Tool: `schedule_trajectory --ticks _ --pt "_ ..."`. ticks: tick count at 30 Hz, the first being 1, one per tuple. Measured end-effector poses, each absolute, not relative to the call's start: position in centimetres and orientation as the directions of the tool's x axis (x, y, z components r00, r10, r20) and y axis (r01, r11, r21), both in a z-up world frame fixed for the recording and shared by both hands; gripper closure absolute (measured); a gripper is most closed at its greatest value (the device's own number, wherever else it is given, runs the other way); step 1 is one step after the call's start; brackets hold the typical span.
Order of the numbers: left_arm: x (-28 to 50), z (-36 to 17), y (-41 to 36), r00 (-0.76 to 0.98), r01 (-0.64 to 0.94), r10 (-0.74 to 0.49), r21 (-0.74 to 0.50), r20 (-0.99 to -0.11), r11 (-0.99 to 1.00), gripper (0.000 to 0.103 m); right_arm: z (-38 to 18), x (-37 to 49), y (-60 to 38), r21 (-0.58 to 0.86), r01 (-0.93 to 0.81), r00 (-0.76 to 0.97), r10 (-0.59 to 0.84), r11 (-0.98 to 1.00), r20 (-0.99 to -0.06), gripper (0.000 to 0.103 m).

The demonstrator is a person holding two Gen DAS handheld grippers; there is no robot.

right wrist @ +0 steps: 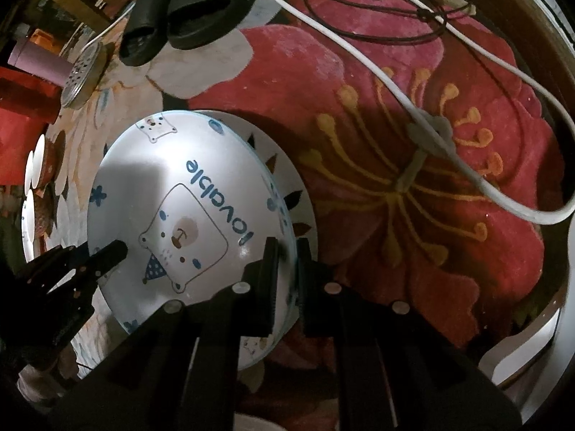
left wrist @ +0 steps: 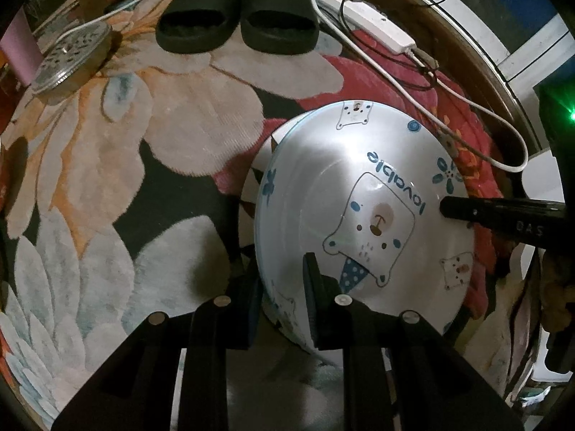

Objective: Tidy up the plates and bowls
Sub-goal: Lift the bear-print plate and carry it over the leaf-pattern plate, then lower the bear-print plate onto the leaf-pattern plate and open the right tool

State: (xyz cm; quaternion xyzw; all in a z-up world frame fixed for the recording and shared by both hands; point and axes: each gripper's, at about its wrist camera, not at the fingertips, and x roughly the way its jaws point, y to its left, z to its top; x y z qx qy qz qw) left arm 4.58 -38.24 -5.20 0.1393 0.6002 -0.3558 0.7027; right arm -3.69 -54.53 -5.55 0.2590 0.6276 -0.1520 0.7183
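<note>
You have the bowl (left wrist: 363,215) clamped rim-on by both grippers, left (left wrist: 284,287) and right (right wrist: 287,269), directly above a leaf-edged plate (right wrist: 298,197) on the rug.

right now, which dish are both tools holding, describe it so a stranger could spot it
Look at the big floral rug with the black slippers at its far edge. Over the red flower, the left tool and right tool each clamp the rim of a white bowl. Unlike the leaf-rimmed plate beneath, it shows a blue-eared bear and "lovable".
</note>
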Motion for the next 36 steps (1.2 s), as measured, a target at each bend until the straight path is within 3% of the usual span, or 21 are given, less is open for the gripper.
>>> schedule_trajectory --ticks 4,6,8,10,13,16,18,22,26,36 --pt "4.5 -5.3 -38.3 0.015 0.662 -0.342 -0.247 -0.94 0.708 0.079 -5.7 -4.0 -54.5 0.202 0.547 0.183 0.119 0.812 -0.976 0.092" --pt "4.8 -5.4 -38.2 -0.022 0.643 -0.368 -0.295 -0.93 0.707 0.067 -5.7 -3.9 -54.6 0.218 0.555 0.189 0.134 0.803 -0.973 0.09" --pt "5.0 -5.5 -38.3 -0.079 0.621 -0.41 -0.367 -0.908 0.692 0.043 -5.9 -4.0 -54.7 0.23 0.566 0.189 0.147 0.792 -0.971 0.09" --pt "5.0 -5.5 -38.4 -0.116 0.604 -0.435 -0.411 -0.893 0.682 0.029 -6.0 -4.2 -54.7 0.237 0.571 0.19 0.155 0.786 -0.97 0.09" --pt "4.6 -5.3 -38.6 -0.12 0.601 -0.444 -0.421 -0.888 0.68 0.019 -5.9 -4.2 -54.5 0.248 0.569 0.199 0.162 0.784 -0.967 0.084" --pt "4.2 -4.8 -38.9 -0.106 0.616 -0.448 -0.413 -0.888 0.671 0.01 -5.1 -4.1 -54.2 0.268 0.56 0.239 0.156 0.784 -0.958 0.065" --pt "4.1 -4.4 -38.8 -0.081 0.625 -0.444 -0.392 -0.892 0.675 0.001 -4.3 -3.8 -54.0 0.274 0.546 0.267 0.145 0.792 -0.953 0.046" --pt "4.2 -3.2 -38.1 -0.012 0.641 -0.444 -0.347 -0.896 0.685 0.001 -3.0 -3.4 -53.2 0.248 0.515 0.289 0.106 0.82 -0.951 0.036" --pt "4.4 -2.7 -37.2 0.067 0.647 -0.414 -0.276 -0.908 0.71 0.001 -2.8 -3.4 -52.5 0.208 0.515 0.288 0.061 0.832 -0.956 0.004" --pt "6.1 -2.4 -33.0 0.137 0.597 -0.386 -0.235 -0.912 0.767 0.001 -2.9 -2.9 -50.6 0.175 0.521 0.262 0.039 0.835 -0.964 0.004"
